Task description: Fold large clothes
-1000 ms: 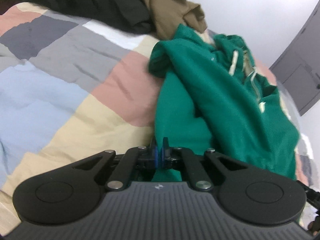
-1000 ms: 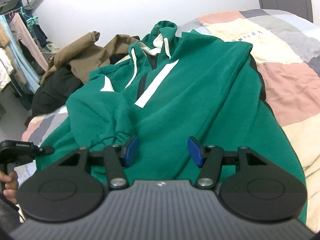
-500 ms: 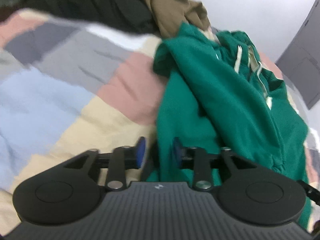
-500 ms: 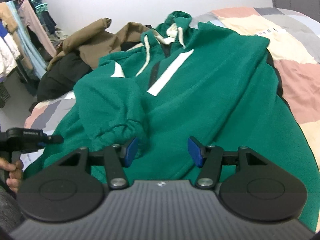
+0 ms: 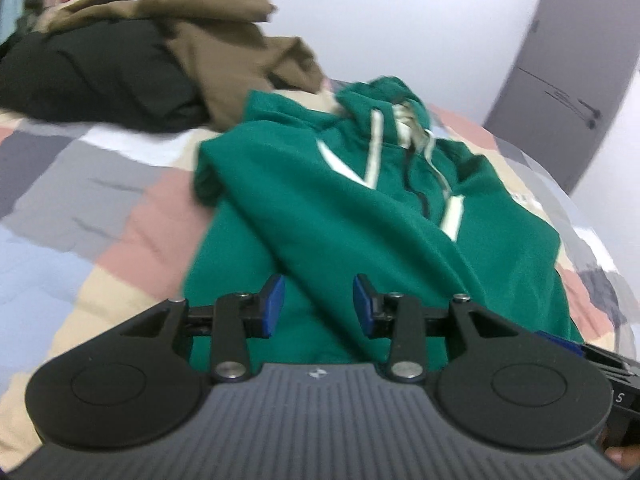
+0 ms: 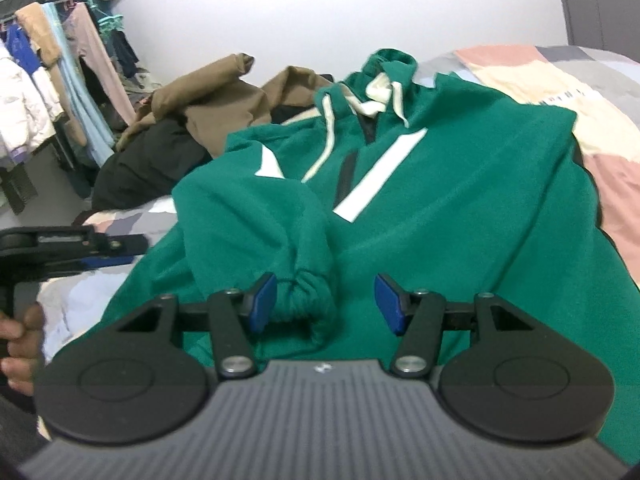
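Looking down both wrist views, I see the green hoodie (image 6: 460, 216) lying front-up on the bed (image 5: 80, 216), hood at the far end and hem toward me, so its long axis runs straight away from both grippers. One sleeve is folded across the chest, and its cuff (image 6: 308, 300) sits just ahead of the right gripper (image 6: 326, 302), between the pads but not pressed by either; those jaws stand about half apart and are closing a little. The left gripper (image 5: 316, 306) hovers over the hoodie's left edge with its jaws parted and nothing pinched (green cloth shows behind the gap, apart from the pads). I judge the right gripper the nearer one to the cuff, so any next tidy of that sleeve falls to it, while the left is placed for the side seam. Brown (image 5: 224, 36) and black (image 5: 92, 76) garments are heaped beyond the hood. As for writing: a small logo on each gripper body, a lone "S" at the left view's right edge, and a striped label on the bed beside the far shoulder (image 6: 564, 96), too blurred to read.
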Motion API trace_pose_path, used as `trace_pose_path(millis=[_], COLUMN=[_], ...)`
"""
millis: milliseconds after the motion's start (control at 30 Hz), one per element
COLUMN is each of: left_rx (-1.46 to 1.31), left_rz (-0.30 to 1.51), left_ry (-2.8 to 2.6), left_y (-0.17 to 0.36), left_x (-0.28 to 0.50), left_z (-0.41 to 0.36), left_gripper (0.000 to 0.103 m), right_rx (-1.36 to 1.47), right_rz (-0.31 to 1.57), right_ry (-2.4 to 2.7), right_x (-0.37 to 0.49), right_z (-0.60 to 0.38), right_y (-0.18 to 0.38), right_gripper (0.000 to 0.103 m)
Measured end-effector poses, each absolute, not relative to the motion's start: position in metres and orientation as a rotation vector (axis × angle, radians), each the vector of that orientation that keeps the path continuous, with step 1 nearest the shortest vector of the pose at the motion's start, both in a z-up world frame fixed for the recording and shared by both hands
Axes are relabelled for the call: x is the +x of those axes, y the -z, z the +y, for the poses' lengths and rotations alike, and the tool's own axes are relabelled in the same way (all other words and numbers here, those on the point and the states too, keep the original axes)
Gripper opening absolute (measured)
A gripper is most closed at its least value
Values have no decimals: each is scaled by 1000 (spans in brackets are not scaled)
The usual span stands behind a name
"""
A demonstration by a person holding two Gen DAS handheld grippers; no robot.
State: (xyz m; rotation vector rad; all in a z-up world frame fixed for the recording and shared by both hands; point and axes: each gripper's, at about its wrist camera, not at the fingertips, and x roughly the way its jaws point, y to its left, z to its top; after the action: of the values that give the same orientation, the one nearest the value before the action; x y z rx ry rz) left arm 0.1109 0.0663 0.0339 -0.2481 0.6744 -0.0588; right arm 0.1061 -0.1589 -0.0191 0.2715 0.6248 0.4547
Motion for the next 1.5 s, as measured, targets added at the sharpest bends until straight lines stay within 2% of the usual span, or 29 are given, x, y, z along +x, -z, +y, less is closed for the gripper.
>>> trace_pose_path(millis=[200, 567, 767, 833, 900, 1000, 1067, 1100, 1200, 1333, 1500], left_rx=[-184, -116, -83, -96, -111, -171, -198, -204, -214, -198, -235], left_rz=[688, 779, 787, 776, 769, 716, 682, 665, 629, 616, 639], left_ry=[125, 163, 170, 183, 189, 220, 240, 244, 255, 242, 198], left_y=[-18, 29, 35, 30, 21, -2, -21, -31, -60, -85, -86], left_x=[135, 174, 176, 173, 169, 155, 151, 151, 166, 218, 324], left_z=[38, 17, 13, 15, 17, 22, 24, 24, 23, 22, 40], left_gripper=[43, 43, 43, 45, 54, 58, 58, 59, 60, 63, 63], right_rx=[261, 231, 262, 270, 276, 312, 352, 362, 381, 388, 393], right_rz=[614, 698, 738, 730, 715, 671, 640, 626, 601, 568, 539], right_ry=[-485, -511, -514, -513, -509, -501, -504, -504, -506, -477, -444], right_x=[115, 144, 149, 148, 145, 140, 136, 136, 145, 183, 268], right_z=[-146, -134, -135, -136, -137, -145, -153, -156, -166, -178, -183], right_y=[20, 53, 62, 60, 55, 42, 30, 24, 3, -21, -40], right_gripper=[39, 38, 38, 39, 39, 40, 44, 50, 52, 52, 52])
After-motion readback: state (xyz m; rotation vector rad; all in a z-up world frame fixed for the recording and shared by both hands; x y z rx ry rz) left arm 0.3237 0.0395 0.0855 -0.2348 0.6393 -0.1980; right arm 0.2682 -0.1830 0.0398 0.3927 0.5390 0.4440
